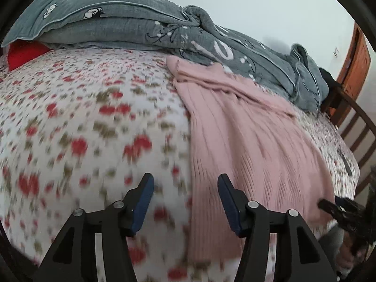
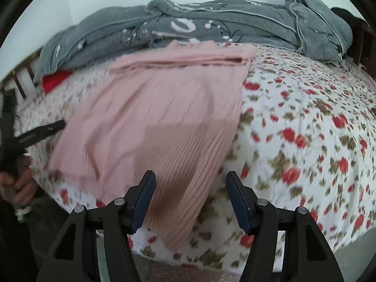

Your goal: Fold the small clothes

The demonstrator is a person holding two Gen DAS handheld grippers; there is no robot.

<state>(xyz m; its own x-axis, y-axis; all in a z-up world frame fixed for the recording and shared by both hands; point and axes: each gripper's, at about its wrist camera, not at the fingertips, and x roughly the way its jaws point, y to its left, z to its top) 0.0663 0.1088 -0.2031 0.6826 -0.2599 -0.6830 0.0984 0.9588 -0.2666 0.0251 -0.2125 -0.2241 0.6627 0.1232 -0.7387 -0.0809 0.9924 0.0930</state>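
Observation:
A pink ribbed knit garment (image 1: 246,136) lies flat on the flowered bedsheet (image 1: 82,122), with a folded band along its far edge. My left gripper (image 1: 185,188) hovers open above the garment's left near edge, nothing between its blue pads. In the right wrist view the same pink garment (image 2: 164,122) spreads out ahead, and my right gripper (image 2: 190,185) stands open above its right near corner, holding nothing. The left gripper (image 2: 40,131) and the hand that holds it show at the left edge of that view. The right gripper (image 1: 338,209) shows at the lower right of the left wrist view.
A grey quilt (image 1: 145,23) with white print is bunched along the bed's far side. A red item (image 1: 23,52) pokes out under it. A wooden bed rail (image 1: 357,127) and a door (image 1: 357,63) stand at the right. The bed's near edge (image 2: 211,268) is below.

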